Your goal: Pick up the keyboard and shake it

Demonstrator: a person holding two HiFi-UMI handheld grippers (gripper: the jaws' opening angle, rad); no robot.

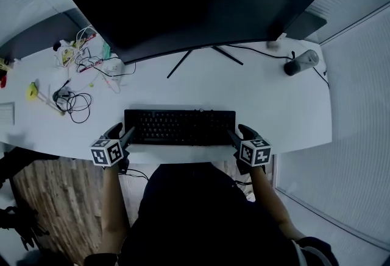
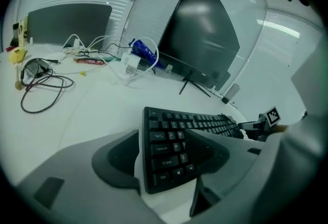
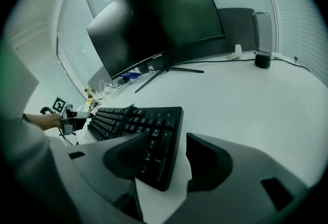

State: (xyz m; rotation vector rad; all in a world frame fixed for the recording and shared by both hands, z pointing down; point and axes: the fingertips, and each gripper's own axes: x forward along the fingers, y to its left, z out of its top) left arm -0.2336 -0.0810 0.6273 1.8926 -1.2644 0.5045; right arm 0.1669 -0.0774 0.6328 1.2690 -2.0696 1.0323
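Observation:
A black keyboard lies flat on the white desk, close to its front edge. My left gripper stands open around the keyboard's left end. One jaw hangs over the keys and the other sits off the side edge with a strip of desk showing between. My right gripper is open around the right end in the same way, its outer jaw clear of the keyboard's edge. In the gripper views the jaws of the left gripper and of the right gripper do not press on the keyboard.
A wide curved monitor on a splayed stand fills the back of the desk. Tangled cables and small items lie at the left. A dark cylindrical speaker stands at the back right. The desk's front edge runs just behind both grippers.

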